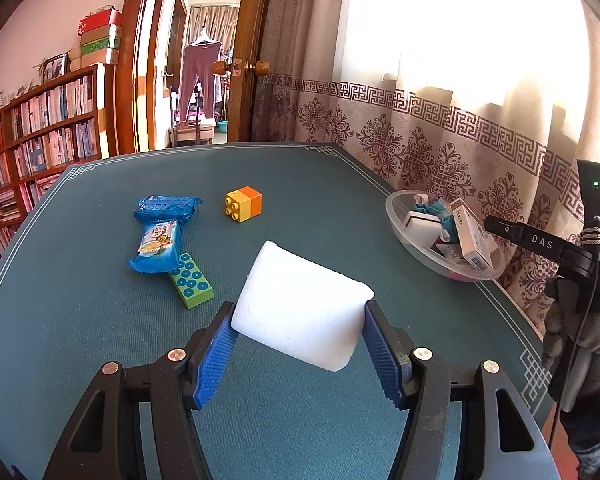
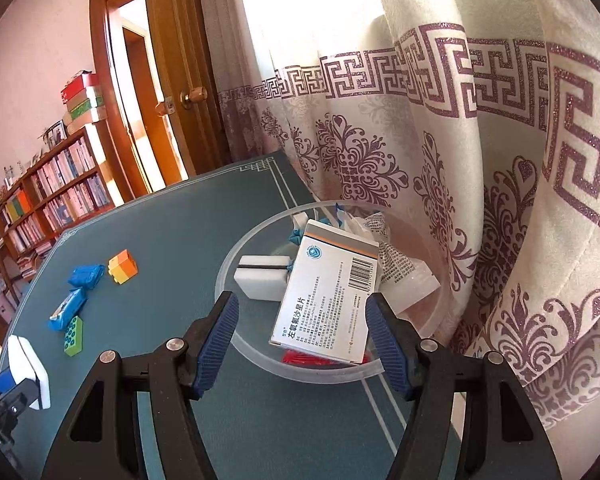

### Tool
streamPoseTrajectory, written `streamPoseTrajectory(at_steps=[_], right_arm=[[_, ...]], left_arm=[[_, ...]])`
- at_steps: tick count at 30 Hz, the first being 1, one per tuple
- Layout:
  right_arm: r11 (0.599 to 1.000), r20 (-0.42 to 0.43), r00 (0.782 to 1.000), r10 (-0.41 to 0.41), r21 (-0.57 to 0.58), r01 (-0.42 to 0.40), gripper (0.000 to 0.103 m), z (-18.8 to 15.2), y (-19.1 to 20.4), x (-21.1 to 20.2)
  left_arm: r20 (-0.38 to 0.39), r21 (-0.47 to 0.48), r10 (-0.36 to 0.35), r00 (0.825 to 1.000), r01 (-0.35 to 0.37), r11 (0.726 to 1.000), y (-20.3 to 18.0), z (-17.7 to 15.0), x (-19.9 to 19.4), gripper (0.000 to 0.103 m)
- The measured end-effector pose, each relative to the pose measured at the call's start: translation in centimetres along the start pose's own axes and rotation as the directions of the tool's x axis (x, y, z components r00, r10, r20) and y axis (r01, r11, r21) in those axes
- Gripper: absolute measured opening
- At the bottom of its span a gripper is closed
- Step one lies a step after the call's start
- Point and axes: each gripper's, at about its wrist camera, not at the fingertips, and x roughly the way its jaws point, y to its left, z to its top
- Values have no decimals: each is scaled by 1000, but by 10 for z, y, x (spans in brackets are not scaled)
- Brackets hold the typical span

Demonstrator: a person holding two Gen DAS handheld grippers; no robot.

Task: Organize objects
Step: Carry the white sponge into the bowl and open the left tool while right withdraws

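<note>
My left gripper (image 1: pixel 299 312) is shut on a white sponge block (image 1: pixel 300 304) and holds it above the green table mat (image 1: pixel 100 320); it also shows in the right wrist view (image 2: pixel 28 364). My right gripper (image 2: pixel 300 312) is open and empty, hovering over the clear plastic bowl (image 2: pixel 236 252). A white medicine box (image 2: pixel 328 300) leans inside the bowl beside another white sponge (image 2: pixel 260 278). Two blue snack packets (image 1: pixel 160 232), a green brick (image 1: pixel 191 280) and a yellow-orange brick (image 1: pixel 244 203) lie on the mat.
The bowl (image 1: pixel 404 236) stands at the table's right edge against a patterned curtain (image 1: pixel 440 140). A bookshelf (image 1: pixel 40 132) and an open doorway (image 1: pixel 200 80) lie beyond the table's far side.
</note>
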Motion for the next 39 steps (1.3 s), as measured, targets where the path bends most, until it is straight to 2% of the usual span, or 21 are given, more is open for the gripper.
streamPoseTrajectory(at_steps=[6,11,16,20,25,33,39], right_arm=[[1000,18,999,26,-5,-26,67,-3,4,-18],[999,38,998,46,-13,-45,67,2,7,-35],[998,65,996,63,-18,-61,68,9,9,-51],[998,67,996,63,-7,-62,72,11,5,-57],[998,73,996,58,0,-58,72,21,-3,-53],[996,66,996,66,51,-70,72,33,-19,-28],[994,50,996,73,78,-77,72,38,-29,-5]], left_arm=[[23,46,-9,1000,8,999,-13,2,-13,66],[27,79,-51,998,48,996,-26,9,-19,66],[33,128,-73,997,68,989,-43,13,-15,66],[18,136,-121,993,117,984,-55,21,-8,66],[5,170,-188,982,184,968,-78,36,15,66],[-75,232,-276,958,286,930,-121,52,68,67],[-150,217,-330,932,356,909,-133,60,113,67]])
